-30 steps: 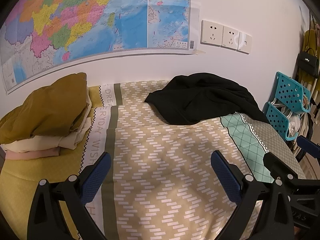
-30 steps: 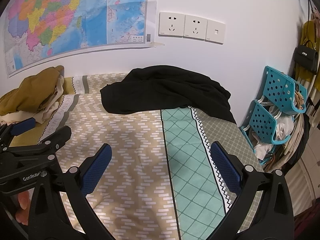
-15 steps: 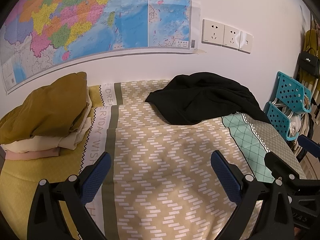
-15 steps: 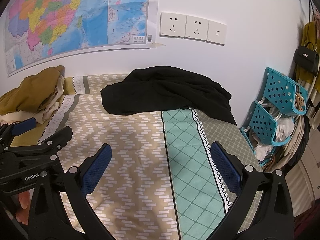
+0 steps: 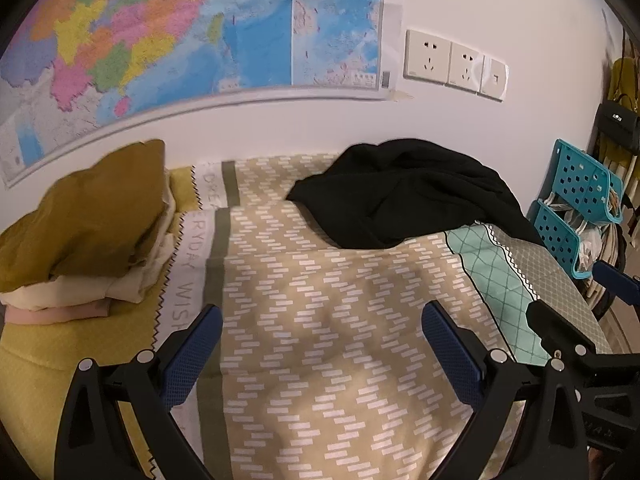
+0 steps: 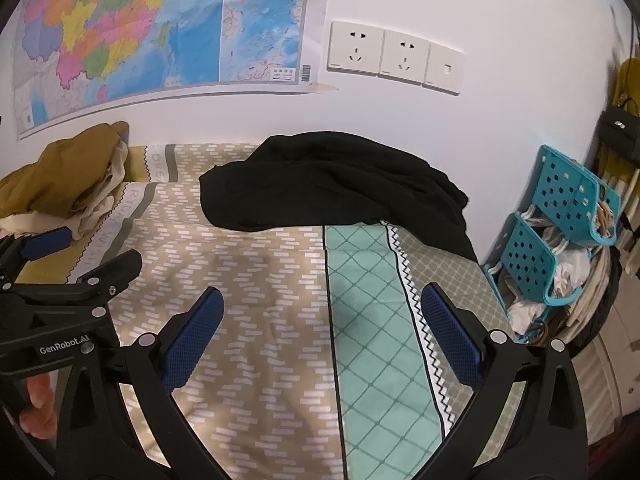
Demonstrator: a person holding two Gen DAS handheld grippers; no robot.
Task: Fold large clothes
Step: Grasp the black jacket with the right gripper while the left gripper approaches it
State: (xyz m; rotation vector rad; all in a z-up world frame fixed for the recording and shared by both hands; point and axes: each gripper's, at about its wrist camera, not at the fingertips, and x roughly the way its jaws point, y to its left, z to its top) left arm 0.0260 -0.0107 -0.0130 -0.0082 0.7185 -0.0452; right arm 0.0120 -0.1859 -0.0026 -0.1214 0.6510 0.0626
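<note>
A crumpled black garment (image 5: 408,196) (image 6: 332,184) lies against the wall at the back of the patterned bed cover (image 5: 340,340) (image 6: 248,280). My left gripper (image 5: 320,344) hovers open over the beige part of the cover, well short of the garment, with nothing between its blue pads. My right gripper (image 6: 324,328) is open too, above the seam between beige and mint-green fabric, also short of the garment. Each gripper shows at the edge of the other's view.
A stack of folded clothes (image 5: 80,224) (image 6: 60,184), mustard on top, sits at the back left. Turquoise plastic baskets (image 5: 580,208) (image 6: 556,240) stand past the bed's right edge. A map (image 5: 160,40) and sockets (image 5: 452,64) are on the wall behind.
Both grippers have drifted slightly; the wall and garment shift a little in view. Nothing was taken hold of or let go.
</note>
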